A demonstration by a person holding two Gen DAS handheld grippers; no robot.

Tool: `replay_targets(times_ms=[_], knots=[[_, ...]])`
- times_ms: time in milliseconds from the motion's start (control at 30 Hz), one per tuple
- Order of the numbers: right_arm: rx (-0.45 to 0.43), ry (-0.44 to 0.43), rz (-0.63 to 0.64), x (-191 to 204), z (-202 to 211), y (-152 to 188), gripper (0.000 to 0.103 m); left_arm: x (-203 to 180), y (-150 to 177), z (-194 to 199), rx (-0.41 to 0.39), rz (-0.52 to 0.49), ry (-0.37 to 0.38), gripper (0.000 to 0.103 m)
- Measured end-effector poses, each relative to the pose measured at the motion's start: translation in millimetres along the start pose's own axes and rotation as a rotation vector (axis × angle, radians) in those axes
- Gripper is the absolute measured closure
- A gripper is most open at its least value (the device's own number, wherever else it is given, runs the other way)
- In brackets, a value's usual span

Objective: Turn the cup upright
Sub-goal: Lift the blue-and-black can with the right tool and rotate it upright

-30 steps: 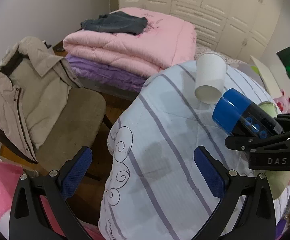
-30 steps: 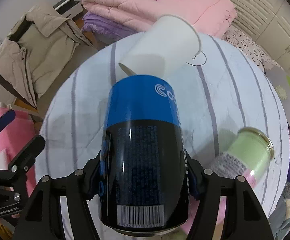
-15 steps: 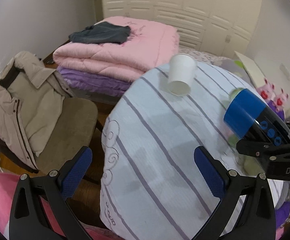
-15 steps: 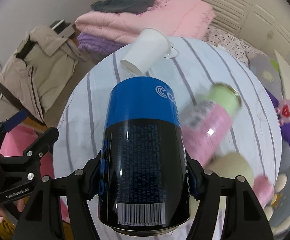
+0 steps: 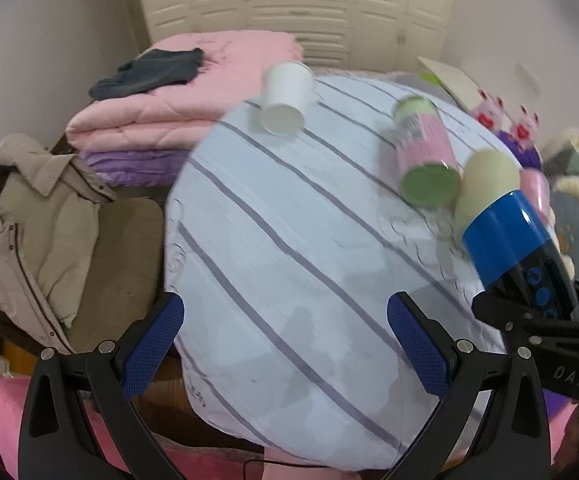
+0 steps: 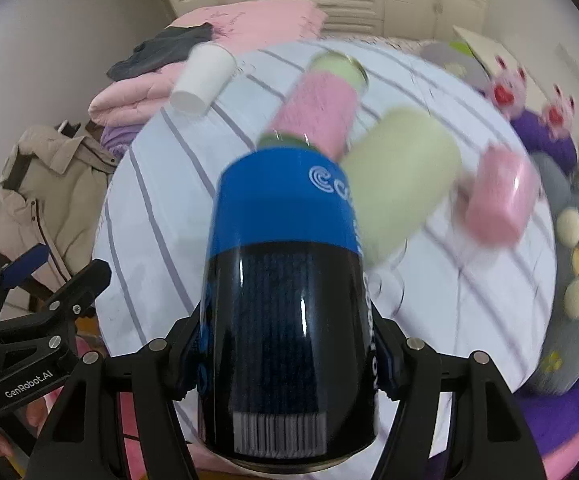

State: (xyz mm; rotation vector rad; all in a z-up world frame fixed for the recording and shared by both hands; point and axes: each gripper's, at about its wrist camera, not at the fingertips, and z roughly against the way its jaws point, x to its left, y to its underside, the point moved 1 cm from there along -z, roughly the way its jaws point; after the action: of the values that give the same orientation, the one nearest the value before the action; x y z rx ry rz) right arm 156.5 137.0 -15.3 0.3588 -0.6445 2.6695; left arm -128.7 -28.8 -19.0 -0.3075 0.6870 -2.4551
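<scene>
My right gripper [image 6: 289, 364] is shut on a blue and black cup [image 6: 285, 300], held above the near right part of the striped round table [image 5: 289, 260]; the cup also shows in the left wrist view [image 5: 517, 248]. A white paper cup [image 5: 285, 98] lies on its side at the table's far edge, also in the right wrist view [image 6: 203, 80]. A pink and green cup [image 5: 425, 152] and a pale green cup [image 5: 485, 184] lie on their sides at the right. My left gripper [image 5: 285, 340] is open and empty above the table's near edge.
A chair with a beige jacket [image 5: 29, 232] stands left of the table. Folded pink quilts with dark clothing [image 5: 177, 92] lie behind. A small pink object [image 6: 497, 196] rests on the table at the right. Plush toys [image 6: 529, 100] sit at the far right.
Both grippers have drawn back from the table and tilted up. The white cup looks farther away, and the pink and pale green cups have come into the left wrist view. The right grip is unchanged.
</scene>
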Motion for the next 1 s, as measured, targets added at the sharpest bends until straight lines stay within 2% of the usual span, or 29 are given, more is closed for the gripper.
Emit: replay_targets(times_ms=[233,400,500,700,1000], knots=[[0.003,0.017,-0.105,-9.5,-14.5,37.4,0.035,-15.2,19.2,-13.0,0.045,-0.091,0.040,0.000],[0.028,0.019,-0.143,-10.2,-32.0,50.2,0.035,-24.5,26.5,-20.7,0.064,-0.144,0.042,0.000],[0.025,0.028,-0.156,-9.5,-35.5,52.1,0.035,-24.2,27.0,-20.8,0.067,-0.145,0.054,0.000],[0.042,0.037,-0.163,-8.5,-34.0,44.6,0.026,-23.3,26.1,-16.0,0.060,-0.148,0.057,0.000],[0.028,0.031,-0.156,-10.4,-25.2,50.7,0.026,-22.5,26.0,-0.4,0.032,-0.167,0.069,0.000]])
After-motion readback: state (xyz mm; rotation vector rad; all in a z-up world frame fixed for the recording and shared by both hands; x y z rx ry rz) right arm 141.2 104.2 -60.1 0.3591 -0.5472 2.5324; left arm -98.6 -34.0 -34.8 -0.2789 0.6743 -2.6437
